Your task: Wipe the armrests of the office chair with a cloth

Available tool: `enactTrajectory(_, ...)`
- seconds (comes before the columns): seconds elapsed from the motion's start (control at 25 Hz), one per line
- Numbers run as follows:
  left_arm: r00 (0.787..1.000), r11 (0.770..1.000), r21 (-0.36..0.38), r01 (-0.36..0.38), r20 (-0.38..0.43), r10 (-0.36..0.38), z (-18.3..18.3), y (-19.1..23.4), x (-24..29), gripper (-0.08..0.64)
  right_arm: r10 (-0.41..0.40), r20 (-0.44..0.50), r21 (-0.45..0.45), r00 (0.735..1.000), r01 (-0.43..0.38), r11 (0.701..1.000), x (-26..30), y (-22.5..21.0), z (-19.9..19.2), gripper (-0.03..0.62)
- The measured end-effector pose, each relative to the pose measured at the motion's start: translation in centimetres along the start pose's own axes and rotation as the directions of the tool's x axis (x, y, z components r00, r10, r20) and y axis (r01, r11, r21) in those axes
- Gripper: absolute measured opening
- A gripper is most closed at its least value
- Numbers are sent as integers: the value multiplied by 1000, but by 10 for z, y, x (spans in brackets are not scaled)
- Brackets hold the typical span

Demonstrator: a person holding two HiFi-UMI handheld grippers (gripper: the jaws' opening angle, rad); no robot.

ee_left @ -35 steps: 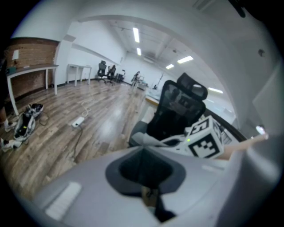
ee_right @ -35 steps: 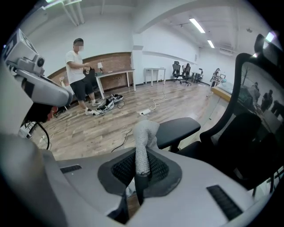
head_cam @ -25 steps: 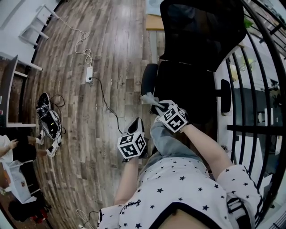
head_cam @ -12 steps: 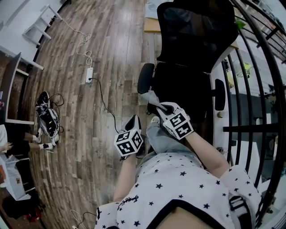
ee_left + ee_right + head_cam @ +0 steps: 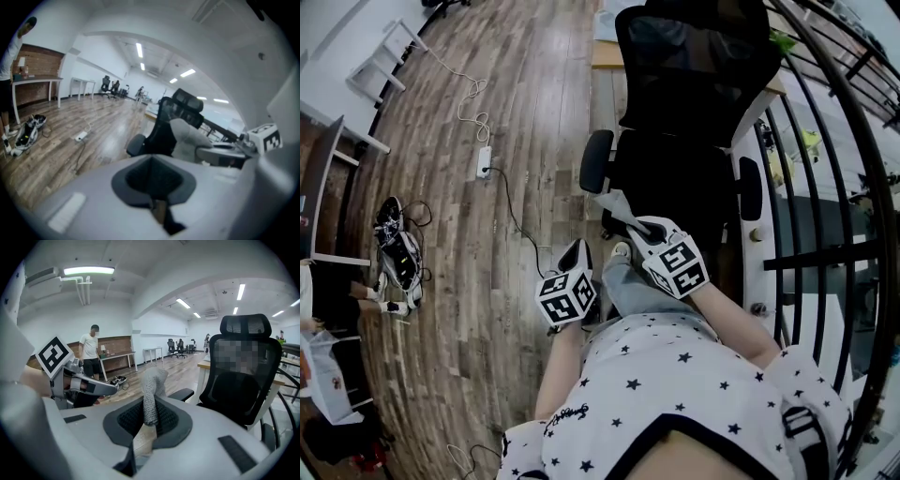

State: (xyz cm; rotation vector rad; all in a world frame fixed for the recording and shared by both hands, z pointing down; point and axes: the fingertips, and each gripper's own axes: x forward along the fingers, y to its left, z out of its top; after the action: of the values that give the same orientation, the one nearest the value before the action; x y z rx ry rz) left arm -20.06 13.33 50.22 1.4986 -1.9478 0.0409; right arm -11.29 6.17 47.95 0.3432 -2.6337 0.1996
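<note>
Cloth [image 5: 614, 204]: grey, bunched, standing up from the right gripper [image 5: 630, 227], whose jaws are pressed onto its lower end, as the right gripper view shows. It is held in the air just short of the near armrest [image 5: 597, 161], close to the pad's near end but not touching it. Office chair [image 5: 694, 103]: black, mesh back, facing the person; far armrest [image 5: 750, 187] on the other side of the seat, well apart from the cloth. Left gripper [image 5: 577, 255]: jaws drawn together on nothing, held low beside the person's leg, away from the chair. Surroundings: wooden floor [image 5: 534, 112] with a power strip [image 5: 485, 161] and cable; black railing [image 5: 825, 216] at the right. Change over the last second: the chair has drifted left and toward the middle of the head view, with both armrests now fully shown, while the cloth keeps much the same place short of the near pad. Judgement: approach continuing, no wiping contact yet; both armrests remain to be done.
</note>
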Motion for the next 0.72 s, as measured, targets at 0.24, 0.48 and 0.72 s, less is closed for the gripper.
enactTrajectory(0.24, 1000, 1000, 1, 7, 9, -7, -2, -1, -8, 6, 4, 24, 5, 1000, -4, 1000, -9, 13, 2, 34)
enactTrajectory(0.48, 1000, 1000, 7, 16, 20, -16, 2, -6, -9, 6, 6, 35, 8, 999, -7, 1000, -12, 16, 3, 34)
enactTrajectory(0.72, 1000, 1000, 12, 20, 18, -20, 1, -8, -7, 6, 21, 50, 27, 999, -22, 999, -12, 16, 5, 34)
